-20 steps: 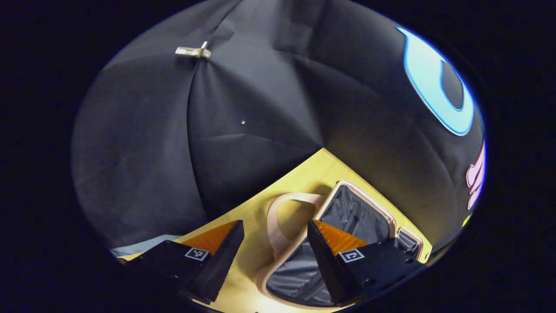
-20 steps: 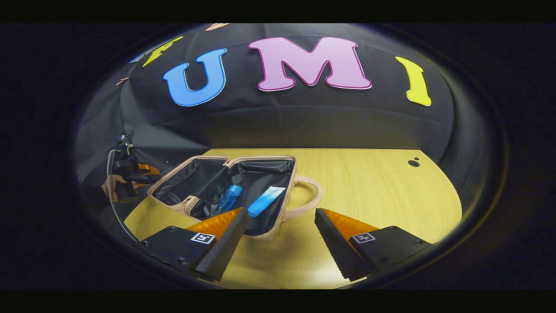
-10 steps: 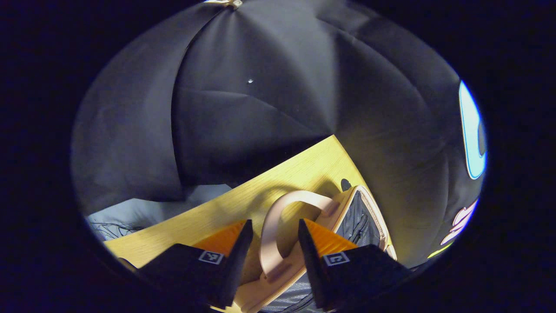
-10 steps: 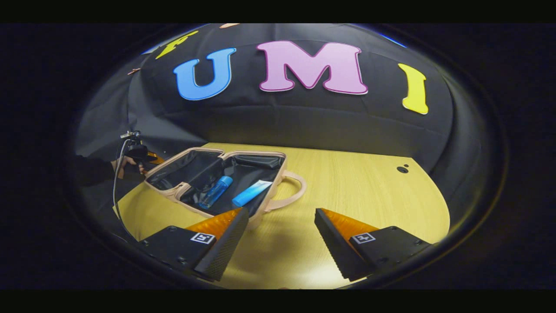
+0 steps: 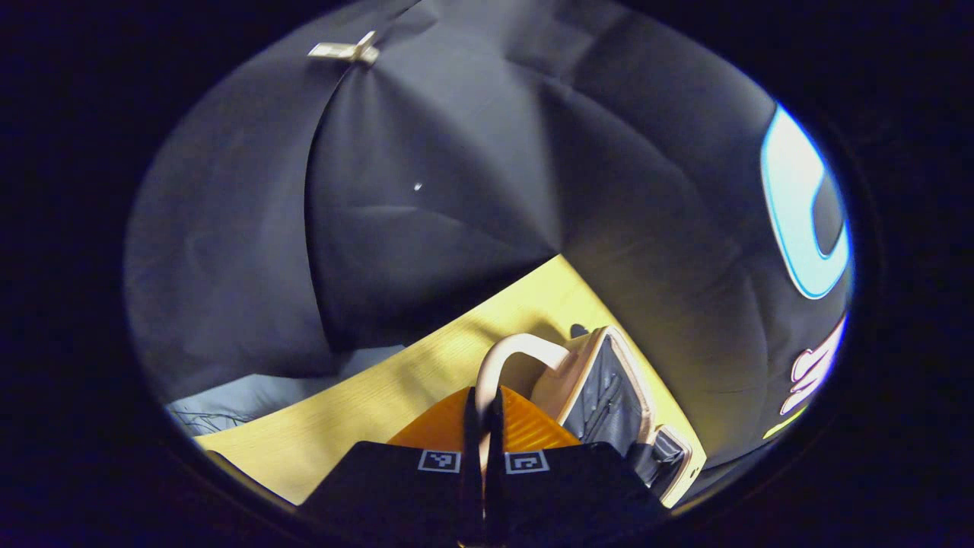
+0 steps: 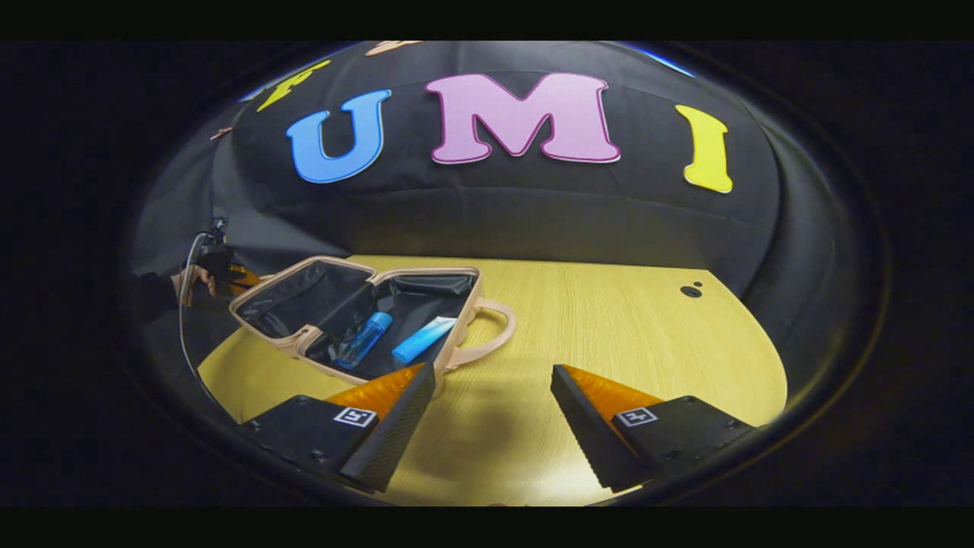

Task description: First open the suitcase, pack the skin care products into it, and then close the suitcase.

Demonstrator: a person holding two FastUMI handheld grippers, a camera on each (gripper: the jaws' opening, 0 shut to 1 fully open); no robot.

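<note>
The beige hard-shell suitcase with a dark fabric lining point(image 6: 358, 320) is lying open on the yellow wooden surface point(image 6: 609, 327), ahead and to the left of the right gripper point(image 6: 493, 426). The jaws of this gripper are standing wide apart over the bare surface and are holding nothing.

Inside the half of the suitcase nearer to these jaws, two skin care products are lying side by side: a blue transparent bottle point(image 6: 365, 339) and a blue tube with a white end point(image 6: 423, 339). The other half is showing only its dark lining.

In the left gripper view, the left gripper point(image 5: 481, 426) is closing its jaws on the beige curved handle point(image 5: 511, 352) of the suitcase, with both fingers pressing on it. The open edge of the suitcase point(image 5: 609, 388) is just to the right of these jaws. In the right gripper view, a hand point(image 6: 190, 280) is holding this gripper at the far left, beside the suitcase.
</note>
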